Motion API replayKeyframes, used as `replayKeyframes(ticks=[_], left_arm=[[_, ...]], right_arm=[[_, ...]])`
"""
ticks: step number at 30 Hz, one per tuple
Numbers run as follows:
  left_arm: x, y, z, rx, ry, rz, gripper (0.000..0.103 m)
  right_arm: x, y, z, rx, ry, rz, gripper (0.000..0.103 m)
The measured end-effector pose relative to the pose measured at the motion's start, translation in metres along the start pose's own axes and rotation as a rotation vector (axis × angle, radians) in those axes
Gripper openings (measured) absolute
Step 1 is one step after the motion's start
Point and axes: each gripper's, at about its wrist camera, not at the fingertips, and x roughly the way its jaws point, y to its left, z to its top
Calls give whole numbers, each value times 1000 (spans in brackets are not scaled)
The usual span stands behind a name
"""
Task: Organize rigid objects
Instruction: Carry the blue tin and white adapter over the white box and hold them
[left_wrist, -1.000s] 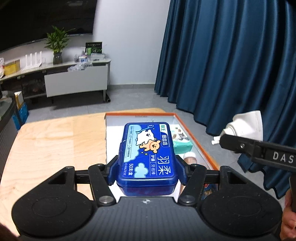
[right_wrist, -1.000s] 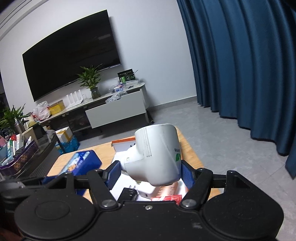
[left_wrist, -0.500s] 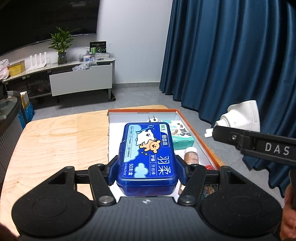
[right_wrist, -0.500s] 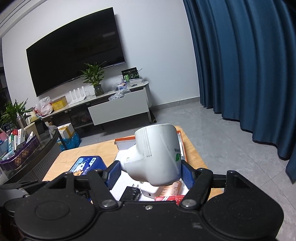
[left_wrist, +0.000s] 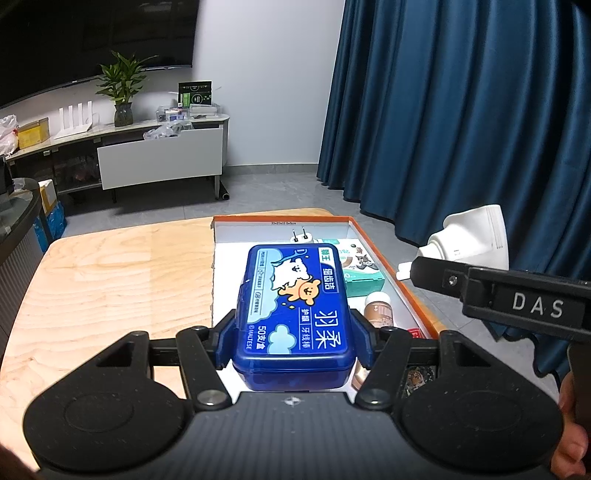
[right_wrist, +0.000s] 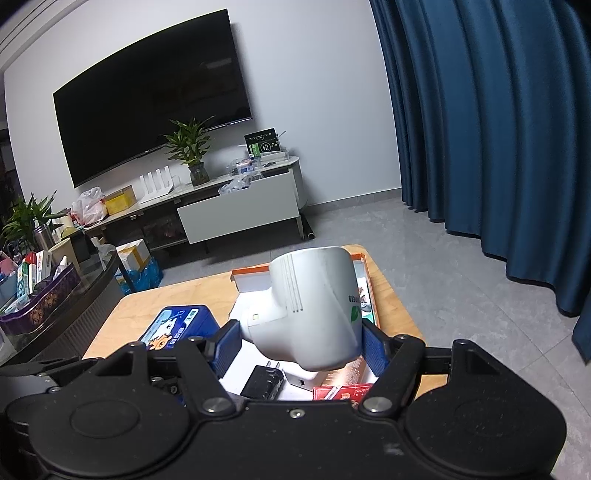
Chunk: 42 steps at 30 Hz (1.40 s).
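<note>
Deep blue curtains hang along one side of the living room, and a pale wooden desk (left_wrist: 110, 280) carries an orange-rimmed box (left_wrist: 373, 240) at its far right part. Several things already lie inside the box: a teal carton (left_wrist: 364, 275), a small brown bottle (left_wrist: 378, 310), a white plug (left_wrist: 303, 236), a black charger (right_wrist: 264, 382) and a red packet (right_wrist: 341, 391). Two more are on their way. The left tongs (left_wrist: 293, 334) pinch a blue floss-pick case (left_wrist: 295, 302) by its long sides, holding it above the box's left half. The right tongs (right_wrist: 301, 341) clamp a white angled device (right_wrist: 314, 306) in the air over the box's near right corner. Judging by this, the sorting is well along, with these two items left to set down. White floor shows along the box's left side, which looks like the open room for the case; the right side is crowded. The two tongs sit near each other, so lowering one at a time seems wise.
</note>
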Motion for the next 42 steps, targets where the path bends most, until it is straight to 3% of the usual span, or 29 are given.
replayKeyframes(ticks=[42], left_arm=[[27,10,1,-50,63,4,62]], right_arm=[[52,-9,-1,-24,99,-2,81]])
